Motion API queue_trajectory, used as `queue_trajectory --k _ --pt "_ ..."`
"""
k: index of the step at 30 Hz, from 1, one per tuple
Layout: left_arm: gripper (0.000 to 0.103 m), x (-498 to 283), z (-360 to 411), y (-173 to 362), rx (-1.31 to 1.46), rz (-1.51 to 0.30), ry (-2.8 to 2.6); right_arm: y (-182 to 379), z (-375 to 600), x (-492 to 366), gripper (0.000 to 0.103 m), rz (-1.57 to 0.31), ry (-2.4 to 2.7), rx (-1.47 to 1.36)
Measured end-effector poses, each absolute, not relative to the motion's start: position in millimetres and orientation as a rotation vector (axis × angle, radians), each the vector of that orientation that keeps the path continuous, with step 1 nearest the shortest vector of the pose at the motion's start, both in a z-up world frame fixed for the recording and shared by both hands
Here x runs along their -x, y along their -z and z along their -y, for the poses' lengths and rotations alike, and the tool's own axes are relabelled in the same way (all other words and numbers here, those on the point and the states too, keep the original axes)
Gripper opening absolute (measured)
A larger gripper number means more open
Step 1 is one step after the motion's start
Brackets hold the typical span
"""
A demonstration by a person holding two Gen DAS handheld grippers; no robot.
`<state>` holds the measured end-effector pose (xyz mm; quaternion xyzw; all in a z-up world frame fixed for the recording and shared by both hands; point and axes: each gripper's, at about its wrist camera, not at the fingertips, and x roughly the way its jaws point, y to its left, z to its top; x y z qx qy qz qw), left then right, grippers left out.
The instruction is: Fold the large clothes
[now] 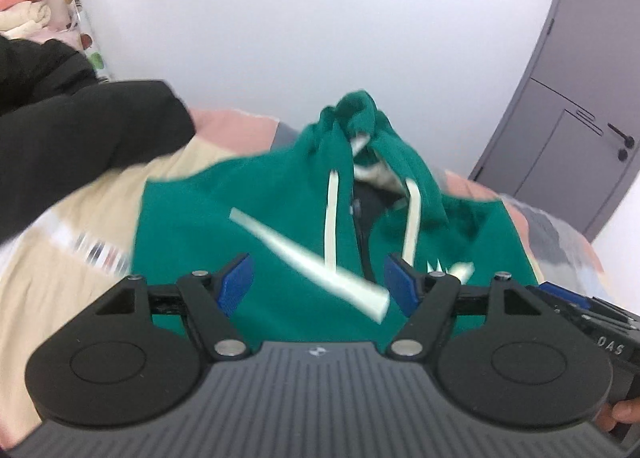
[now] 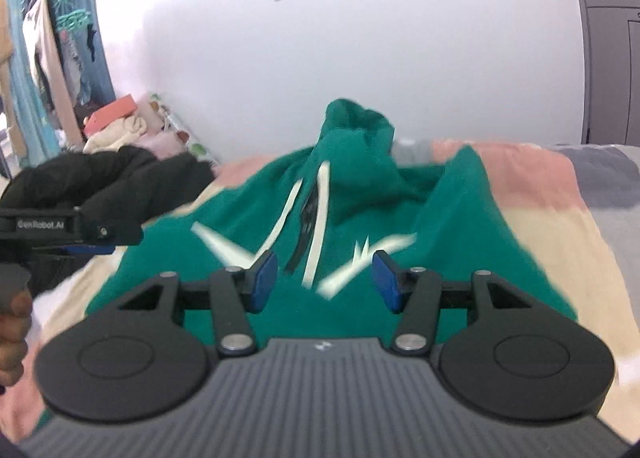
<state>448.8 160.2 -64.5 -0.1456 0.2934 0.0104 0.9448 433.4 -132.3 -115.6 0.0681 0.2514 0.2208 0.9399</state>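
A green hoodie (image 1: 248, 194) with white stripes and two white drawstrings lies front-up on the bed, its hood bunched up at the far end. My left gripper (image 1: 320, 282) hovers over its lower front, open, with nothing between the blue pads (image 1: 238, 282). The right gripper (image 1: 568, 298) shows at the right edge of this view. In the right wrist view the same hoodie (image 2: 448, 218) spreads below my right gripper (image 2: 325, 282), which is open and empty above the chest print. The left gripper (image 2: 96, 244) enters that view from the left, held by a hand (image 2: 12, 322).
The bed cover (image 1: 72, 266) has cream, pink and grey blocks. A black garment (image 1: 80, 130) lies at the hoodie's left. Soft toys and folded things (image 2: 120, 126) pile up at the far left by the wall. A grey door (image 1: 568, 98) stands at the right.
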Motion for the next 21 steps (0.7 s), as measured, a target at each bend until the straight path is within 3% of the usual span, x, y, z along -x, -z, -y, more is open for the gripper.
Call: queue_trajectory --k 2,4,11,19,21 --pt "0.077 -491.2 -166.2 66.2 0.31 -0.602 -0.028 111.2 130.8 -468.4 0.071 -0.515 -0.456 -0.16" --pt "0.077 -537.7 -173.7 73.4 0.322 -0.614 -0.023 109.9 126.4 -505.2 0.076 -0.512 -0.457 -0.177" --pt "0.077 -694.7 -199.7 117.2 0.344 -0.65 -0.054 133.8 104.9 -664.8 0.076 -0.525 -0.405 -0.261" --pt "0.076 -808.8 -205.9 152.5 0.359 -0.706 -0.025 175.4 77.9 -809.3 0.075 -0.648 -0.33 -0.315" --pt "0.076 -821.4 -206.4 158.2 0.393 -0.694 -0.002 182.1 68.7 -823.5 0.07 -0.682 -0.334 -0.32"
